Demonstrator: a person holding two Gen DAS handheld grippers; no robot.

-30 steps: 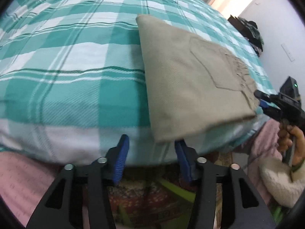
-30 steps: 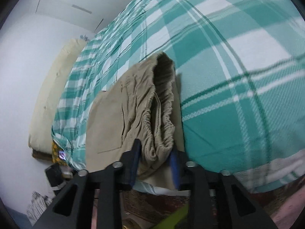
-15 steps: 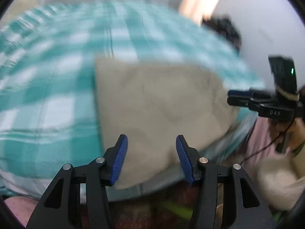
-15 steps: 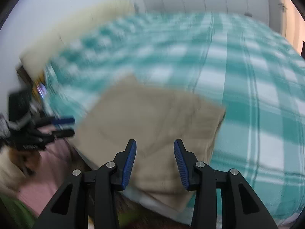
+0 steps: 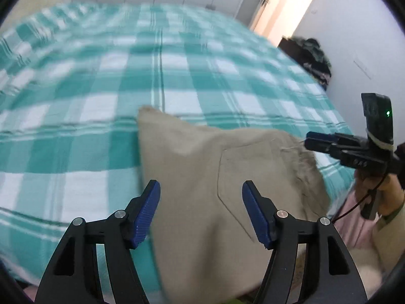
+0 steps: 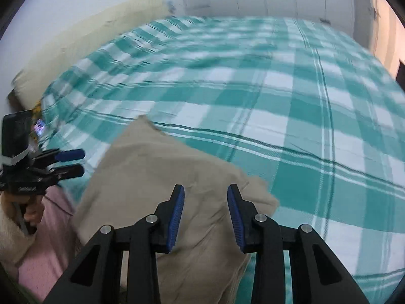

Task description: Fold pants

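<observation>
The beige pants (image 5: pixel 202 167) lie folded in a flat packet near the front edge of the green-and-white checked bed (image 5: pixel 101 76), back pocket up. My left gripper (image 5: pixel 201 212) hovers above their near part, its jaws opening, nothing between the blue pads. In the right wrist view the pants (image 6: pixel 152 172) lie under my right gripper (image 6: pixel 205 215); its jaws are closing a little with a clear gap, gripping nothing. Each gripper shows in the other's view: the right gripper (image 5: pixel 314 141) by the waistband end, the left gripper (image 6: pixel 76 162) off the pants' left side.
The bed (image 6: pixel 303 126) stretches far beyond the pants. A cream pillow (image 6: pixel 76 40) lies at its far left. A dark pile of clothes (image 5: pixel 311 55) sits by the right wall below a lit doorway (image 5: pixel 286 7). A person's hand (image 5: pixel 379 190) and pink clothing (image 6: pixel 50 228) are close by the bed's edge.
Both grippers have left the pants' edges and drawn back and up. The right one had the waistband between its pads and has rolled level. The left jaws stand wider.
</observation>
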